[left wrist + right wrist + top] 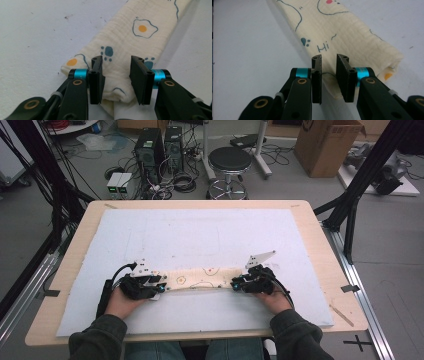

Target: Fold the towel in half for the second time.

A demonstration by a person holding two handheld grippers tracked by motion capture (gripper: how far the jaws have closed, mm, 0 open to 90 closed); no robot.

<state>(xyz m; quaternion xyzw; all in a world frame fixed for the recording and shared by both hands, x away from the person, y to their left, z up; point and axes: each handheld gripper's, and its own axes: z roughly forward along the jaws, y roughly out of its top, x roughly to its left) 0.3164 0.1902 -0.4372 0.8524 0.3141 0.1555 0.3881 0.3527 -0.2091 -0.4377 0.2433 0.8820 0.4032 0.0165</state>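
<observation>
Lying across the near part of the white mat (200, 240) on the table (320, 235), the cream cloth (200, 279) printed with fried eggs and paw marks is already folded into a long narrow band that runs from one hand to the other. The left tongs (116, 75) sit at its left end with their jaws apart; the folded end lies between them, and the pads do not look pressed into it. The right tongs (329, 75) sit at the right end, jaws set closer together over the near edge of the cloth, where a thin layer seems caught between them, though how firmly cannot be told.

Judging by this, the lengthwise folds are done and the band lies fairly flat and straight. What seems left is to bring the two ends together, or fold one end over the middle, to make a compact packet. The left end shows loose layers peeping out underneath, so it may need a fresh hold before the next fold.
</observation>
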